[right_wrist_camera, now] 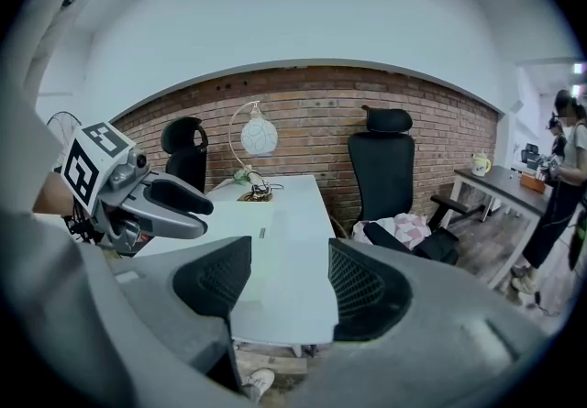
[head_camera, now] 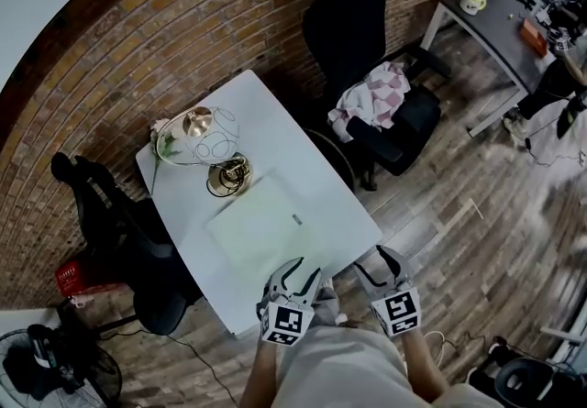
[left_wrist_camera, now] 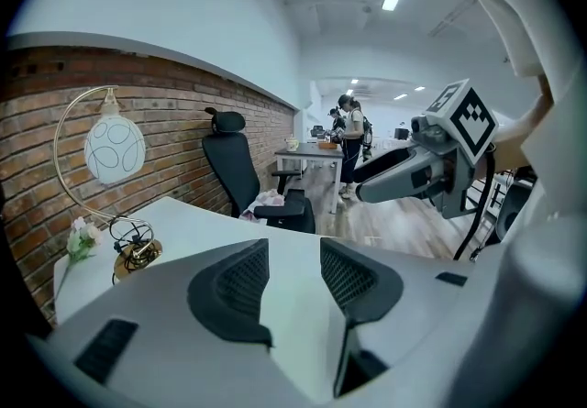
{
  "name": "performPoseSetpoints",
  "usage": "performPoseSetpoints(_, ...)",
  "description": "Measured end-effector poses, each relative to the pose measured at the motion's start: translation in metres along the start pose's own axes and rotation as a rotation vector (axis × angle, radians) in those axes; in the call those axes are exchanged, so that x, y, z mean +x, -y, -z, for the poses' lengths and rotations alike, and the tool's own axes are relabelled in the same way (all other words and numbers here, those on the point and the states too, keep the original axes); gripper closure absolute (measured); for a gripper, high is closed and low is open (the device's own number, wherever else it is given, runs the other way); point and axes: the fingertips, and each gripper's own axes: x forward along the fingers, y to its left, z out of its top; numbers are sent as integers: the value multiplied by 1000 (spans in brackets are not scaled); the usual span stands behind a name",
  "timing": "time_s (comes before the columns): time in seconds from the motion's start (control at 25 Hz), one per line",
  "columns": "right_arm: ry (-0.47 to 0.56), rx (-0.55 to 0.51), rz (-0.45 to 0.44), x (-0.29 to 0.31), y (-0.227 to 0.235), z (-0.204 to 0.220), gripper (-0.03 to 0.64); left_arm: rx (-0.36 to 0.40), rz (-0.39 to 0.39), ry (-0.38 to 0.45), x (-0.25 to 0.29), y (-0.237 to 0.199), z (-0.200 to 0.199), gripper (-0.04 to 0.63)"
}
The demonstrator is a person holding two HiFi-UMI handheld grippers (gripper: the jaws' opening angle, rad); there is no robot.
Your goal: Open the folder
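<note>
White table (head_camera: 275, 122) set against a brick wall. The folder (head_camera: 259, 225) lies flat and closed on it, on the person's side of the lamp (head_camera: 227, 179), close beside its base. Judged light, thin, bendy and smooth-faced, so best taken at a free corner of the top cover, away from the lamp. Outline near square, sides parallel to the table's. Long axis and spine side not determinable. A small dark label sits at one edge. Left gripper (head_camera: 303, 270) and right gripper (head_camera: 381, 258) hang beyond the folder from the lamp, both released and empty.
</note>
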Motion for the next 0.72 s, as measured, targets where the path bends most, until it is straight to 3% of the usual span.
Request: performPoseSetpoints(0.72,-137,-80,-173,28,-12,39,353,50,3,-109,34,17,35,422)
